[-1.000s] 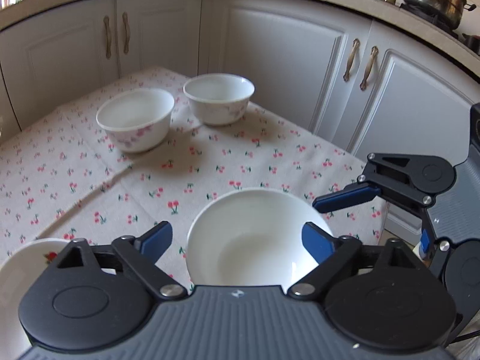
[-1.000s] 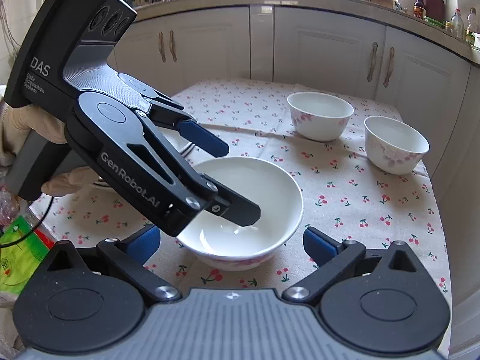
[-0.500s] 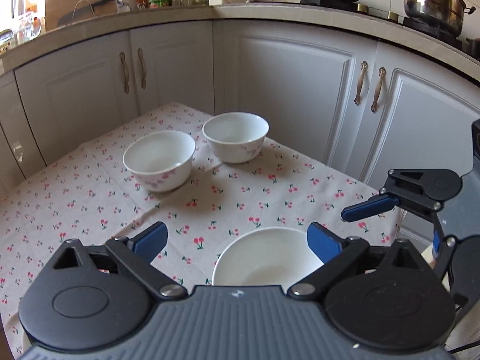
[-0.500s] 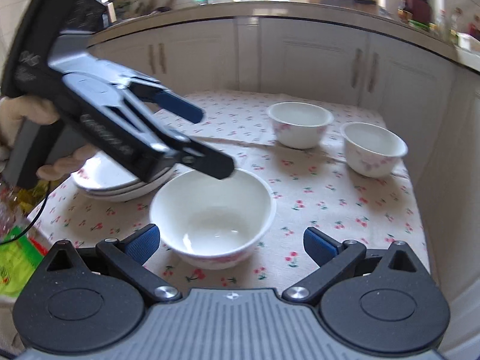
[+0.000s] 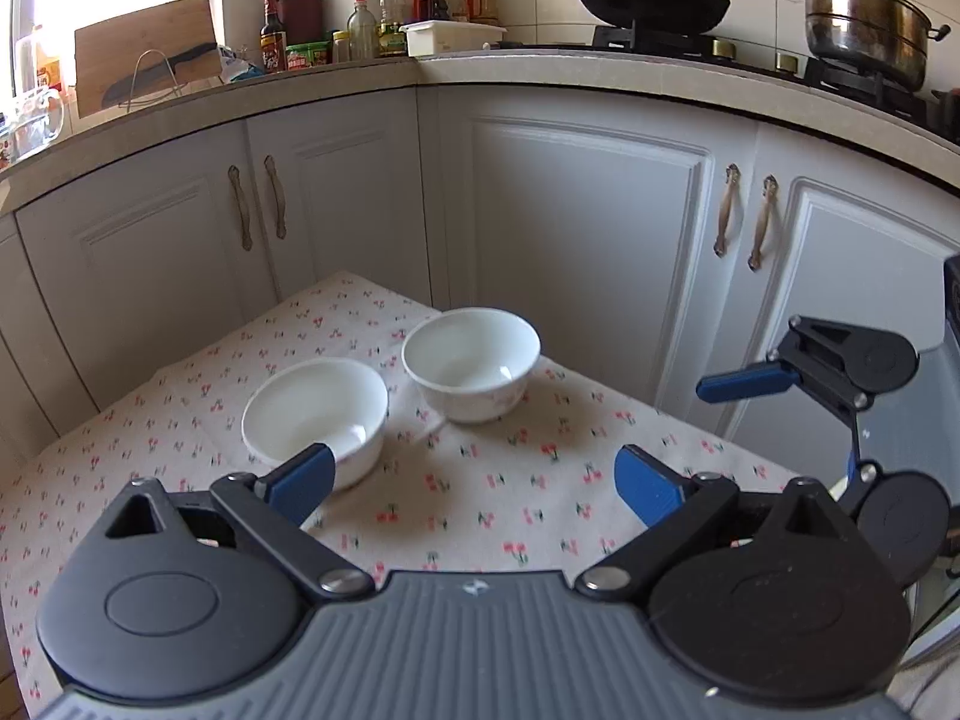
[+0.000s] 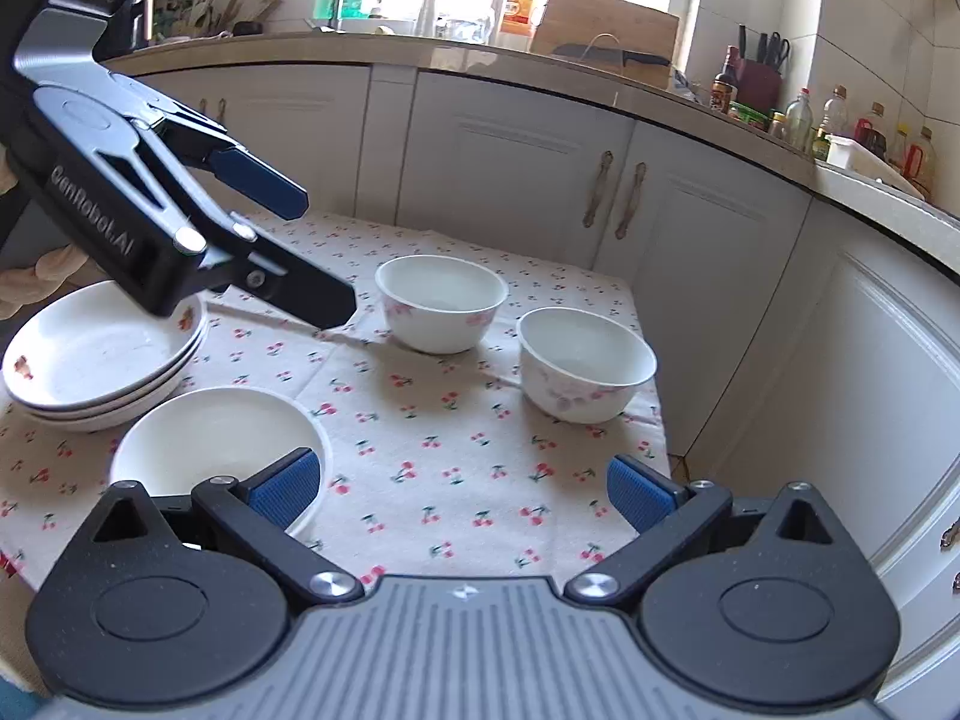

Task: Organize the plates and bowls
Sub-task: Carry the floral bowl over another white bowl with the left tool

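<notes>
while both tongs gape, three bowls [image 6: 441,303] — plates [image 6: 90,360]

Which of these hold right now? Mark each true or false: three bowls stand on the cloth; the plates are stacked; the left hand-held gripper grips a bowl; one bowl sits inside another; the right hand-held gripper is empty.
1. Three bowls stand on the tablecloth. True: near bowl, middle bowl, far-right bowl.
2. The plates are stacked. True.
3. The left hand-held gripper grips a bowl. False: its jaws are open and hold nothing.
4. One bowl sits inside another. False: all three stand apart.
5. The right hand-held gripper is empty. True: jaws open, only cloth between them.
</notes>
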`<action>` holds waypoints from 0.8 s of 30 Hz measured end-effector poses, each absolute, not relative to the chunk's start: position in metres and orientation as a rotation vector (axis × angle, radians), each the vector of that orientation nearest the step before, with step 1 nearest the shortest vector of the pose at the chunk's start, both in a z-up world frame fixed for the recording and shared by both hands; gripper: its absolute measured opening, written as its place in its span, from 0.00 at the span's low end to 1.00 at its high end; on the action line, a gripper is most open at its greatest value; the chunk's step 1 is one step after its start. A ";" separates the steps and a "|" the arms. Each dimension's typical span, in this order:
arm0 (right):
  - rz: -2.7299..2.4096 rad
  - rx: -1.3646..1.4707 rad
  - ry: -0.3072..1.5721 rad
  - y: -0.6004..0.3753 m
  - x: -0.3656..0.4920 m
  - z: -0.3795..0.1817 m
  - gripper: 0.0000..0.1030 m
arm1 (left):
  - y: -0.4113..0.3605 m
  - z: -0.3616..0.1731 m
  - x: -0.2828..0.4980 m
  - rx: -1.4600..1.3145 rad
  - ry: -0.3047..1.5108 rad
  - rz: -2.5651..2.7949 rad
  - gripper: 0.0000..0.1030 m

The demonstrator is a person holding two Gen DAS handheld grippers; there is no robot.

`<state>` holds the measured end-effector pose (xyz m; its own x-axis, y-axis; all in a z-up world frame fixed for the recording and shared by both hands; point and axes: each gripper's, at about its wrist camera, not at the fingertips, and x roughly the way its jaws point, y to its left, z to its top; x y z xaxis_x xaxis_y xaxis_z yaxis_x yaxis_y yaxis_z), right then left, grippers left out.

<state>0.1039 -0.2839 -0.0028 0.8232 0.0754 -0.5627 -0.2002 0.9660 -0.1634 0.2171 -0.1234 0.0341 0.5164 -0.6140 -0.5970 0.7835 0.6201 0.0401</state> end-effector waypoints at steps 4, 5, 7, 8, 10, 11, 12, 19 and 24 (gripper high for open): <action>0.133 -0.226 0.590 -0.296 0.117 -0.007 1.00 | -0.142 0.036 0.235 0.349 0.574 -0.861 0.96; 0.129 -0.229 0.591 -0.298 0.121 -0.007 1.00 | -0.147 0.037 0.240 0.353 0.576 -0.861 0.96; 0.134 -0.233 0.587 -0.303 0.127 -0.008 1.00 | -0.157 0.037 0.252 0.349 0.585 -0.861 0.96; 0.139 -0.235 0.587 -0.305 0.130 -0.009 1.00 | -0.162 0.036 0.257 0.349 0.592 -0.861 0.96; 0.140 -0.240 0.580 -0.310 0.136 -0.010 1.00 | -0.173 0.033 0.267 0.355 0.602 -0.863 0.96; 0.142 -0.245 0.581 -0.312 0.141 -0.011 1.00 | -0.179 0.032 0.271 0.363 0.607 -0.864 0.96; 0.137 -0.251 0.582 -0.314 0.145 -0.012 1.00 | -0.184 0.030 0.275 0.370 0.611 -0.866 0.96; 0.136 -0.263 0.589 -0.329 0.173 -0.019 1.00 | -0.217 0.013 0.304 0.397 0.676 -0.885 0.96; 0.143 -0.239 0.592 -0.341 0.190 -0.024 1.00 | -0.235 0.000 0.322 0.420 0.706 -0.889 0.95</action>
